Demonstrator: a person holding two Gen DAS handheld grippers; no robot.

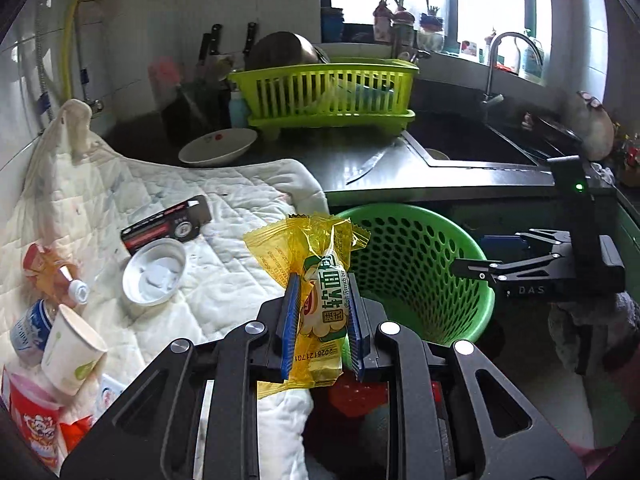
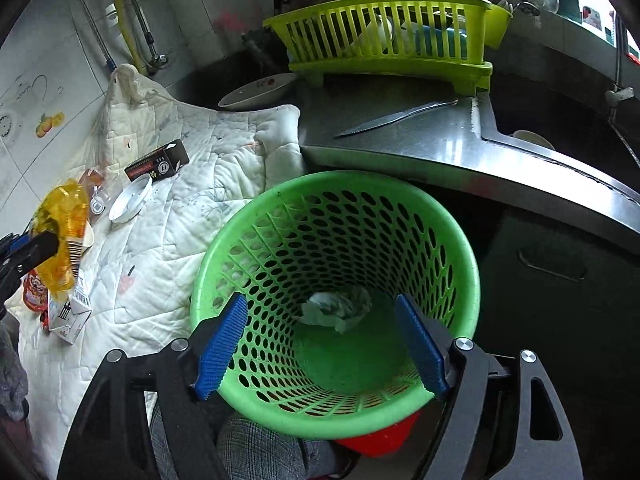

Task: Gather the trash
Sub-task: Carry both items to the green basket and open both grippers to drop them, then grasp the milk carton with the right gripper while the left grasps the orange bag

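1. The left tongs (image 1: 320, 316) are narrowly closed on one yellow snack wrapper (image 1: 316, 276), held upright just beside the rim of the green basket (image 1: 404, 216), on its cloth side.
2. The right tongs (image 2: 320, 344) stand wide with nothing between their blue pads (image 2: 222, 344); they straddle the near rim of the green basket, whose mouth lies open and unobstructed.
3. One crumpled paper (image 2: 336, 308) lies on the basket's floor.
4. The green basket stands against the front edge of the steel surface (image 2: 440, 140); a red item beneath the basket is mostly hidden.
5. On the side of the basket away from the sink, a white quilted cloth (image 1: 224, 272) carries the loose trash: one black-and-red box (image 1: 166, 226), one round white lid (image 1: 154, 276), one paper cup (image 1: 72, 348), plus cartons and pouches cut off at the frame edge and hard to count.
6. Beyond the basket: one knife (image 2: 396, 118) on the steel surface, one white bowl (image 1: 218, 146), one yellow-green dish rack (image 1: 324, 92).
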